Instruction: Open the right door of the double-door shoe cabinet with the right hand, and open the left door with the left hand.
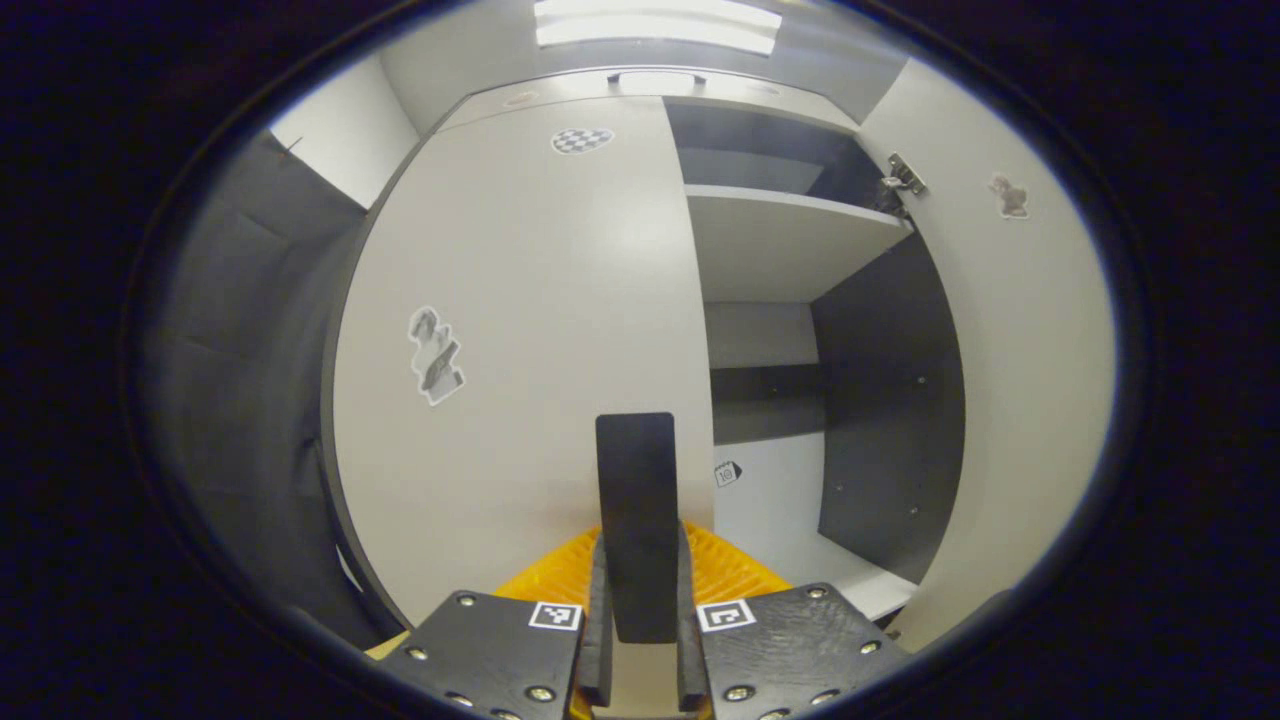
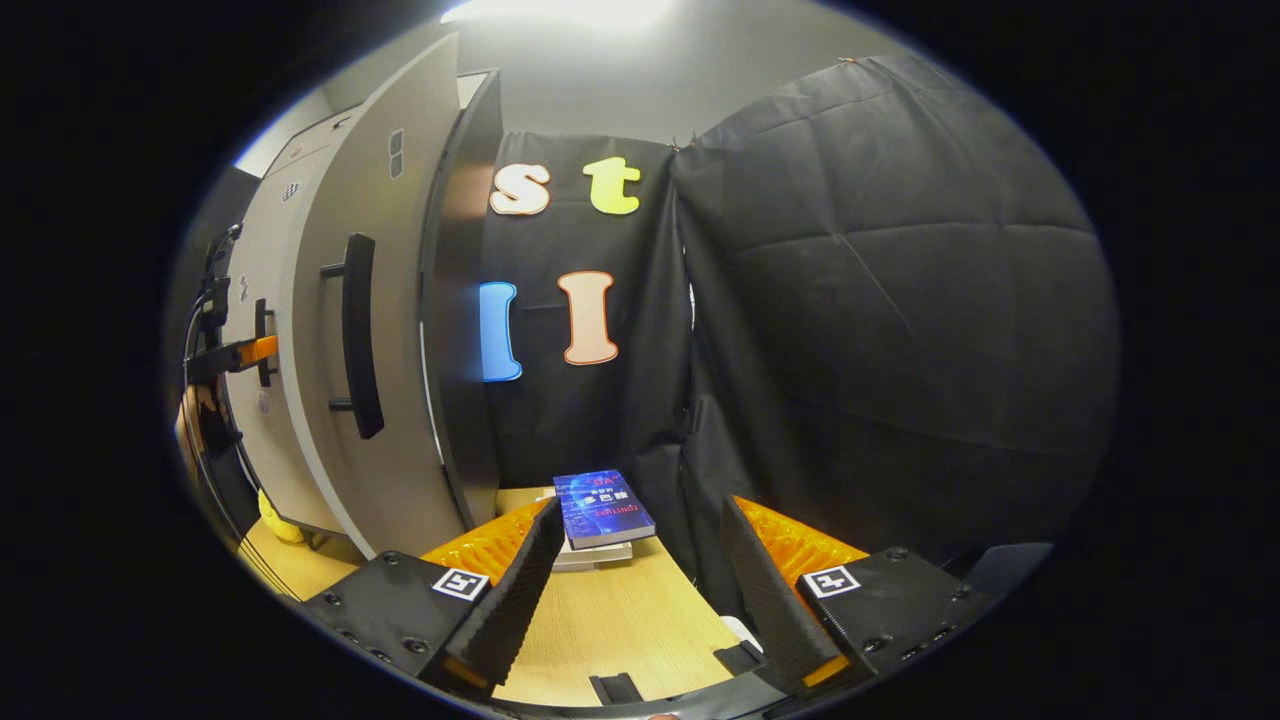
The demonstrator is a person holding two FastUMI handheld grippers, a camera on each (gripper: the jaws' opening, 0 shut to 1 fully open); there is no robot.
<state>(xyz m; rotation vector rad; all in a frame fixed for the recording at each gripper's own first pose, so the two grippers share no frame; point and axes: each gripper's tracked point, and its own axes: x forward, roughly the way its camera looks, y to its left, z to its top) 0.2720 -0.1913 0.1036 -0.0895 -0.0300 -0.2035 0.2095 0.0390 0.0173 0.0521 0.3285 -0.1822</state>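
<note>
The shoe cabinet (image 1: pixel 790 240) fills the left gripper view: its left door (image 1: pixel 520 330) stands closed and flat to the camera, while the right door (image 1: pixel 1020 400) is swung wide open at the right edge, baring a pale shelf (image 1: pixel 780 235) and dark inner walls. In the right gripper view the same right door (image 2: pixel 390 330) shows from outside, standing out from the cabinet front with its long dark handle (image 2: pixel 357 335) upright on it, and the booth's black cloth wall (image 2: pixel 880 330) hangs behind. The left gripper (image 1: pixel 640 600) points straight at the left door, level and square to it, its fingers drawn together on the left door's handle (image 1: pixel 636 520), which rises upright between them from the bottom of the view. That gripper also appears small at the far left of the right gripper view (image 2: pixel 225 355), at the left door. The right gripper (image 2: pixel 640 590) is held away from the cabinet, aimed at the cloth wall and tilted a little down over a wooden worktop (image 2: pixel 610 620); its fingers stand well apart with nothing between them. Beyond them a blue book (image 2: pixel 602 508) lies on a pale one on the worktop, near the foot of the open door.
</note>
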